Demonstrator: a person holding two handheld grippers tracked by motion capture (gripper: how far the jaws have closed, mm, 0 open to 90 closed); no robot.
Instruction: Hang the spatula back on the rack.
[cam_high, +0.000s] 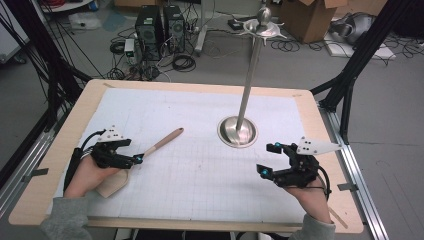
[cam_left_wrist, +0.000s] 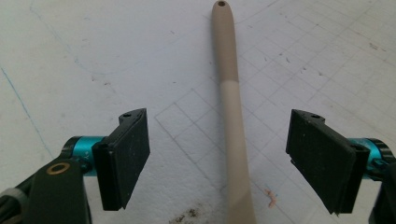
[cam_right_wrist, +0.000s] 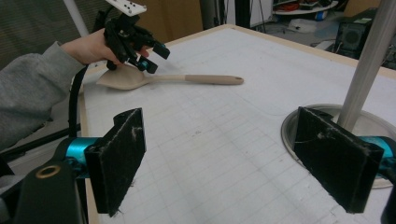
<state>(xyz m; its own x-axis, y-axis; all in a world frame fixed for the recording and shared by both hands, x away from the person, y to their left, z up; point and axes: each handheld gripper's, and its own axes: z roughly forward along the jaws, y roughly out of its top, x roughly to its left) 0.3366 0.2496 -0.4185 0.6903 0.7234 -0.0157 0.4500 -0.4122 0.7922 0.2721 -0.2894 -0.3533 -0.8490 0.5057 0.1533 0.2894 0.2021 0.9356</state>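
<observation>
A wooden spoon (cam_high: 167, 140) lies flat on the white gridded mat (cam_high: 200, 180), its handle pointing to the far right and its bowl near the person's left hand. My left gripper (cam_high: 134, 151) hovers open over the handle close to the bowl. In the left gripper view the handle (cam_left_wrist: 229, 93) runs up between the two wide-apart pads (cam_left_wrist: 126, 154), touching neither. My right gripper (cam_high: 267, 159) stands open at the right of the mat with nothing between its pads (cam_right_wrist: 116, 158). The right gripper view shows the spoon (cam_right_wrist: 196, 79) and the left gripper (cam_right_wrist: 142, 53) farther off.
A steel stand with a round base (cam_high: 238, 132) and a tall pole (cam_high: 250, 75) rises at the mat's middle right, just beyond my right gripper; its base (cam_right_wrist: 292, 126) lies close to the right pad. The wooden table edge (cam_high: 75, 125) frames the mat. Computers and cables lie on the floor behind.
</observation>
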